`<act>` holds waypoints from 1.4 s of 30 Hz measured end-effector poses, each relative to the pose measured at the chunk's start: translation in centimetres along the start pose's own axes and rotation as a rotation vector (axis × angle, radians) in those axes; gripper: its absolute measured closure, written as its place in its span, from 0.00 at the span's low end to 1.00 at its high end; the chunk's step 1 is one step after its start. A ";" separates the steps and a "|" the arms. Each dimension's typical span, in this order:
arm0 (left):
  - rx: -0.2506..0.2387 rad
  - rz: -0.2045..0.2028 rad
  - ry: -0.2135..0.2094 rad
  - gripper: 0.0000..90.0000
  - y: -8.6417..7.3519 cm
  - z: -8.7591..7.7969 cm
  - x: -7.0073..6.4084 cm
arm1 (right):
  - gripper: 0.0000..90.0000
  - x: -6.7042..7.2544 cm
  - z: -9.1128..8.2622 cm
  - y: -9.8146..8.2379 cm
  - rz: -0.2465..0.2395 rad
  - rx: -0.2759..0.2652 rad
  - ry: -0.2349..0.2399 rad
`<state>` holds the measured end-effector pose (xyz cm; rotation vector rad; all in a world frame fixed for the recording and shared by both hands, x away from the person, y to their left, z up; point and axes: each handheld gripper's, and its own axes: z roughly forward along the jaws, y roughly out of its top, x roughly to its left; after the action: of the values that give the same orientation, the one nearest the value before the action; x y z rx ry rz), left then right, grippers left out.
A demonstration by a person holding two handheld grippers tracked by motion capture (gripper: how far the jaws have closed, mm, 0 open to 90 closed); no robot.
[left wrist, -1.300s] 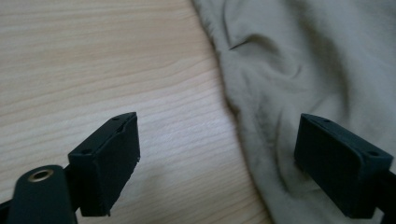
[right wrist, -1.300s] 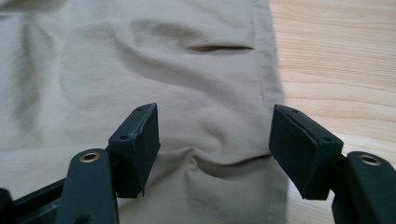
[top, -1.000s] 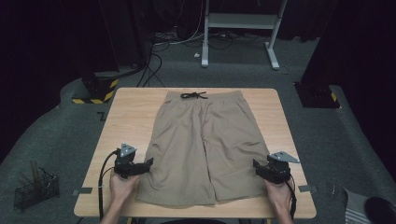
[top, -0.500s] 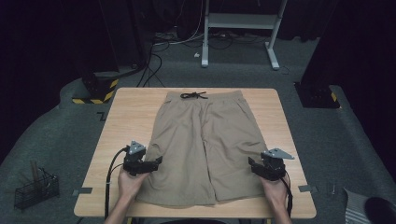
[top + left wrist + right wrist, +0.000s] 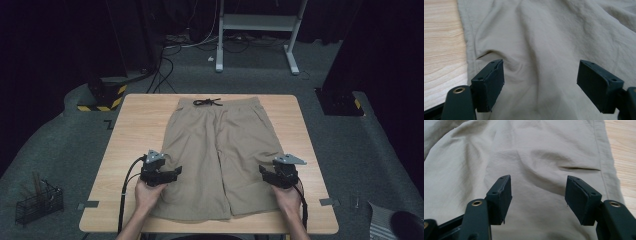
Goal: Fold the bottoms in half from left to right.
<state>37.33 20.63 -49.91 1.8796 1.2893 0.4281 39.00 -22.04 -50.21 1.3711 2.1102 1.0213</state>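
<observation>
Shorts (image 5: 220, 150) lie flat on the table (image 5: 130, 130); my left gripper (image 5: 176, 171) and right gripper (image 5: 263, 171), moved inward over the legs since before, gape empty, the left's jaws lately narrowing.

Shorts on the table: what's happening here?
A person works over tan shorts spread flat on the wooden table, waistband and drawstring at the far end. The left gripper sits over the outer edge of one leg, the right gripper over the other. Both sets of fingers stand apart above the cloth, near each side pocket slit; the left have just been closing a little, with nothing pinched between them. No fold has been made.
</observation>
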 end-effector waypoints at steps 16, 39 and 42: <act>0.027 0.031 0.008 0.26 1.0 2.6 -1.3 | 0.38 1.5 2.3 1.7 -0.031 0.035 0.003; 0.053 0.116 0.102 0.25 -0.1 4.6 -1.5 | 0.38 2.2 3.9 0.4 -0.061 0.061 -0.019; 0.054 0.116 0.105 0.24 -0.2 4.5 -1.4 | 0.38 2.3 3.8 0.3 -0.055 0.060 -0.025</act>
<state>39.55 17.52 -52.68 2.0074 1.2752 0.5645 40.79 -18.60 -52.31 1.3383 2.1638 0.9214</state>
